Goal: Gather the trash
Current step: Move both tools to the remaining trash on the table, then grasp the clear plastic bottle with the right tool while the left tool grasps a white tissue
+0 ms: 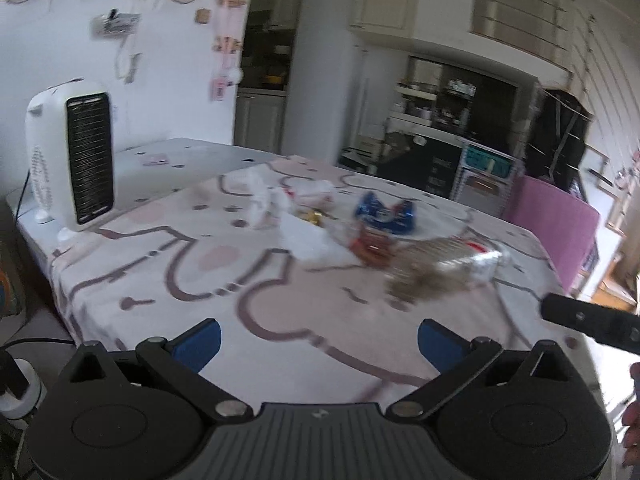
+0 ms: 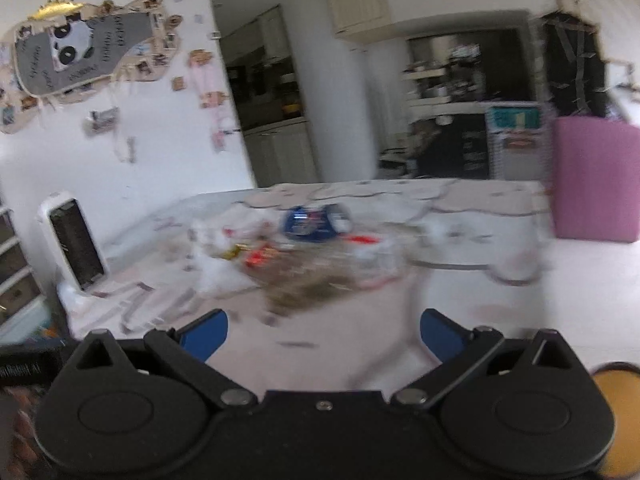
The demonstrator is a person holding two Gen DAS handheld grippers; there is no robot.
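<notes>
Pink-and-white patterned cloth (image 1: 168, 280) covers the desk, and the trash lies in one loose heap near its middle. I count one blue wrapper (image 1: 384, 212), one red wrapper (image 1: 370, 246), one small gold foil piece (image 1: 312, 216), one clear plastic bottle (image 1: 444, 268) lying on its side, and at least two crumpled white bags (image 1: 304, 236), though they overlap so the count is unsure. One white heater (image 1: 72, 156) stands upright at the desk's far left corner, well apart from the heap. One pink bin (image 1: 560, 224) shows beyond the desk's right edge.

Both tools hang short of the heap, touching none of it. The left hand-held gripper (image 1: 318, 340) has its two blue pads spread wide with nothing between them; the right hand-held gripper (image 2: 324, 334) is spread just as wide and empty too.

Motion blur smears the right wrist view, so the heap there reads as streaks of colour. The bottle's contents look brownish, but I cannot tell what they are. An orange round thing (image 2: 618, 420) is cut off at that view's lower right edge.
</notes>
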